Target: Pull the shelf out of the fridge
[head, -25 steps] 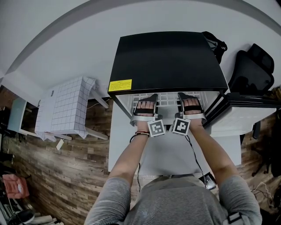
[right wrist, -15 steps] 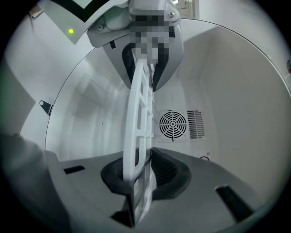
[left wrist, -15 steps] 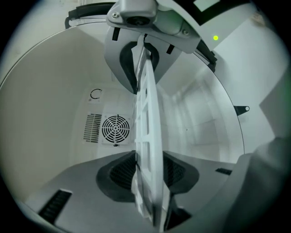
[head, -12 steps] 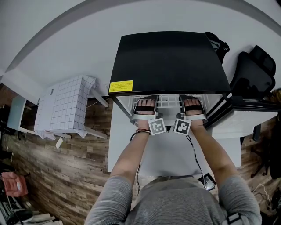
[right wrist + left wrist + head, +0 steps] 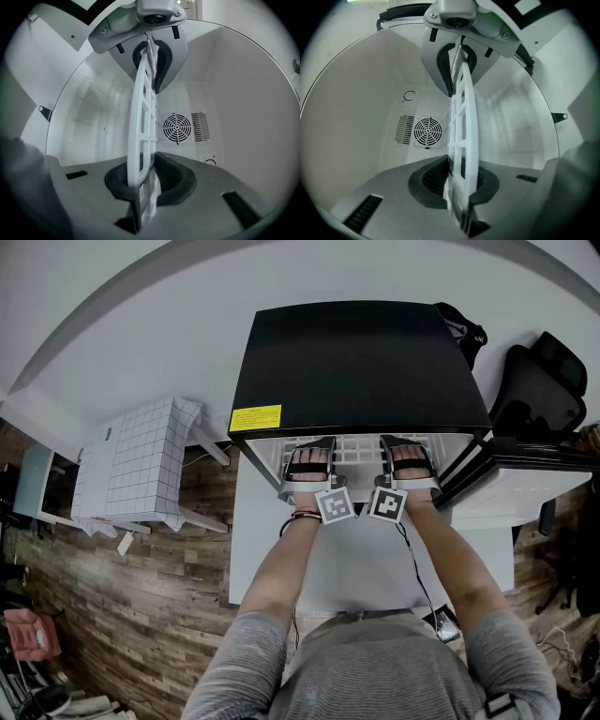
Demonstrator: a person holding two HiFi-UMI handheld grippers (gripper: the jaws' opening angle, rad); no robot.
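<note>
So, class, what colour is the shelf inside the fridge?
White. The shelf is an open grid of bars, and it shows best in the left gripper view.

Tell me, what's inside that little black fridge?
A white grid shelf, and at the back a round fan grille beside vent slots. No food is visible. From the head view, the black top covers most of the interior.

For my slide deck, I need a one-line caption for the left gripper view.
Left tongs closing on the white grid shelf inside the fridge, fan vent visible behind.
</note>
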